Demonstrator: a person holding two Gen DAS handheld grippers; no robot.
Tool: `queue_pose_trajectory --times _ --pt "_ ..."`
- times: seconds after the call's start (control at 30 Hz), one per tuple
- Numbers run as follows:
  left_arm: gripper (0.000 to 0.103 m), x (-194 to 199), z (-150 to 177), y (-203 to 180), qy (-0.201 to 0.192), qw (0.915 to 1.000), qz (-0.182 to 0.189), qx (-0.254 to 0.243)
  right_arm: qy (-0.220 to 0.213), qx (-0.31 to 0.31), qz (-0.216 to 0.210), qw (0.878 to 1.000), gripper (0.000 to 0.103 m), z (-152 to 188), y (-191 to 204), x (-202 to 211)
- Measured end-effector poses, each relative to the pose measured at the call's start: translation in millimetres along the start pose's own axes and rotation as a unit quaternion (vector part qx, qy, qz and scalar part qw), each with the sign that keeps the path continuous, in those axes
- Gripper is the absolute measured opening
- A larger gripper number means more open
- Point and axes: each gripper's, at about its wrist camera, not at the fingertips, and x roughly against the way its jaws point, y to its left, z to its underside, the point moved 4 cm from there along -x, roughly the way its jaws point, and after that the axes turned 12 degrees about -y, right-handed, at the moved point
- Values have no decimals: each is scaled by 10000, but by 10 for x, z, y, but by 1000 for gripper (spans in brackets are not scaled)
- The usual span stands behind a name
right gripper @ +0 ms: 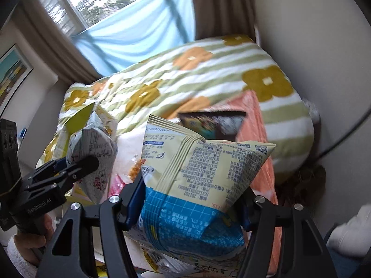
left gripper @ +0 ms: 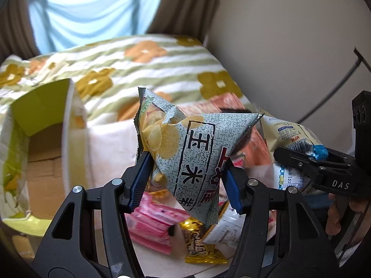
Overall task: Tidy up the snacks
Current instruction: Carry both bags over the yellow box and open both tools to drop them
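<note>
My left gripper (left gripper: pixel 186 173) is shut on a grey-green speckled chip bag (left gripper: pixel 185 146) and holds it in the air above a heap of snacks. My right gripper (right gripper: pixel 192 206) is shut on a cream and blue snack bag (right gripper: pixel 197 178), also lifted. In the left wrist view the right gripper (left gripper: pixel 322 162) shows at the right with its cream bag (left gripper: pixel 289 136). In the right wrist view the left gripper (right gripper: pixel 69 171) shows at the left with the grey bag (right gripper: pixel 92 153). A pink packet (left gripper: pixel 153 224) and a gold packet (left gripper: pixel 197 238) lie below.
An open green cardboard box (left gripper: pixel 41 125) stands at the left. An orange box (right gripper: pixel 257 125) holding dark packets sits behind the bags. A striped flowered blanket (right gripper: pixel 208 69) covers the bed behind. A wall (left gripper: pixel 289 34) and a cable (left gripper: pixel 334 88) are at the right.
</note>
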Motion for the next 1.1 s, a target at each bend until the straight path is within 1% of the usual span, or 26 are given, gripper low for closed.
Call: queue_pose_trajectory --times 0.13,0.27,0.33,0.37,0.47,0.6,0.73,0.77,0.87,0.97,1.1 --pt "55 242 -112 272 -235 9991 -315 127 -65 329 -270 9991 61 -140 322 -44" --pt "55 544 -196 732 -439 9962 -689 308 -101 590 -509 9969 61 -245 697 -127" --pt "55 625 -206 945 -464 9947 -840 360 -117 744 -631 9952 61 -290 953 -186" --pt "55 696 -210 1117 -468 9936 -945 405 -127 804 -668 9944 61 -301 1050 -212" --pt "55 815 -212 1490 -451 9920 -1084 472 -169 956 -791 9921 61 -340 1394 -317" --pt "55 912 -152 2030 -243 9911 -1188 545 -149 982 -852 9914 61 -353 1850 -502" --pt "55 910 -42 2501 3 9910 -1255 464 -50 999 -885 9910 61 -298 2251 -731" --pt "55 905 -12 2557 53 9910 -1262 431 -28 1008 -871 9911 61 -281 2327 -778" --pt "55 803 77 2752 259 9905 -1351 42 58 980 -806 9919 60 -203 2552 -955" --pt "55 646 187 2864 519 9910 -1187 -327 143 886 -722 9933 60 -122 2715 -1089" --pt "55 442 305 2967 812 9900 -993 -594 132 781 -486 9957 60 -42 2814 -1219"
